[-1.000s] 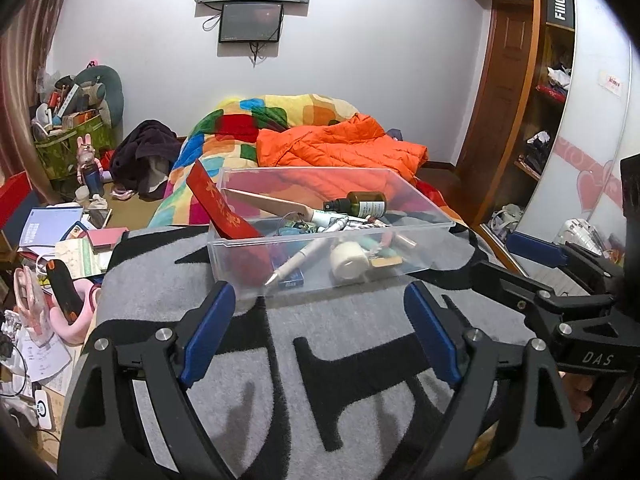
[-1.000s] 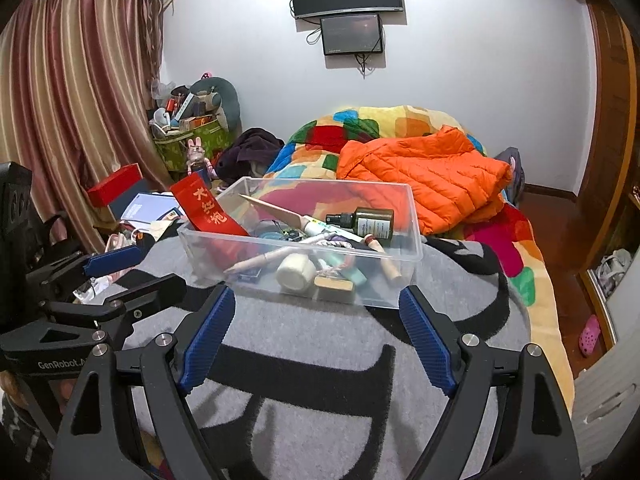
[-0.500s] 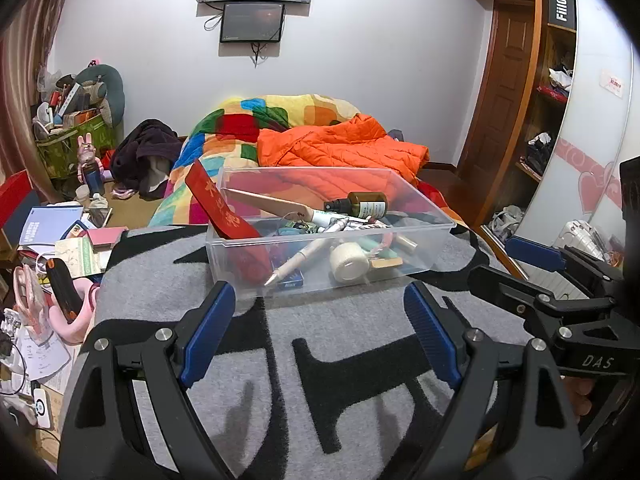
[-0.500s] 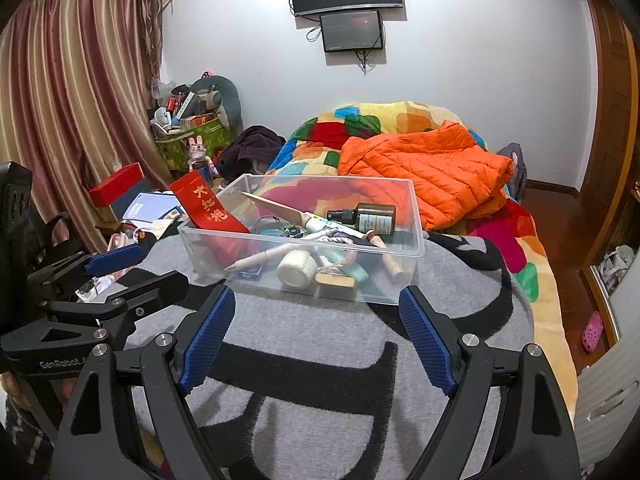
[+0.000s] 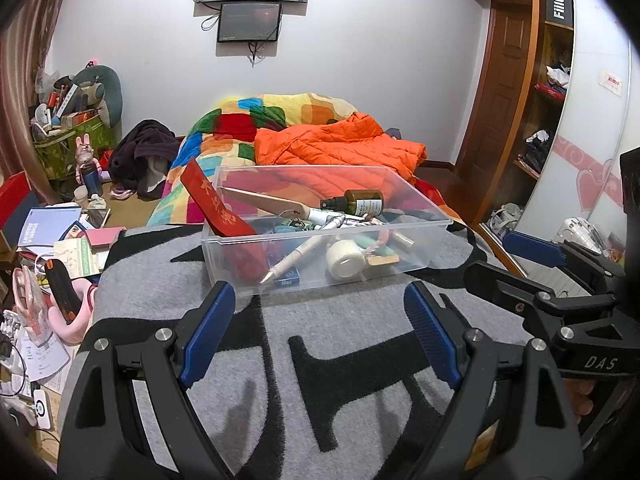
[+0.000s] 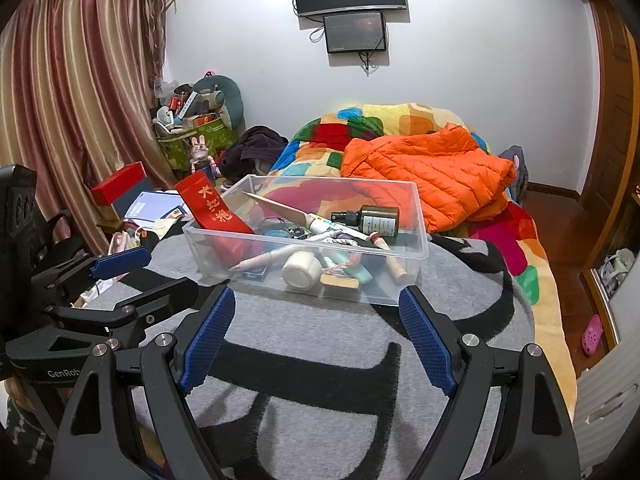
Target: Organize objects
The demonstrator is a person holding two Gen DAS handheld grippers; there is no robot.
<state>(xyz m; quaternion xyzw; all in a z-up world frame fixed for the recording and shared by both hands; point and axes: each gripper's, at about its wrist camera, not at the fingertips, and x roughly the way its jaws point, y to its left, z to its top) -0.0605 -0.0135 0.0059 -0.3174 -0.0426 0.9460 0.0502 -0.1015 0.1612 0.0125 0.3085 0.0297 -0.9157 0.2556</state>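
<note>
A clear plastic bin [image 5: 424, 254] [image 6: 414, 276] sits on a grey and black blanket. It holds a red packet [image 5: 212, 208] [image 6: 210, 208], a dark spray bottle [image 5: 362, 202] [image 6: 376, 218], a white tape roll [image 5: 344, 258] [image 6: 300, 272], a pen [image 5: 296, 254] and other small items. My left gripper [image 5: 320, 332] is open and empty, just short of the bin. My right gripper [image 6: 316, 332] is open and empty, just short of the bin's near wall. Each gripper shows at the edge of the other's view.
The grey blanket [image 5: 360, 380] covers the bed's near part. An orange jacket [image 5: 340, 148] and a colourful quilt [image 5: 256, 116] lie behind the bin. Books and clutter [image 5: 60, 236] sit at the left. A wardrobe [image 5: 560, 100] stands at the right.
The views have shifted only slightly; the bin sits a touch nearer in the right wrist view. Both grippers stay open and empty.
</note>
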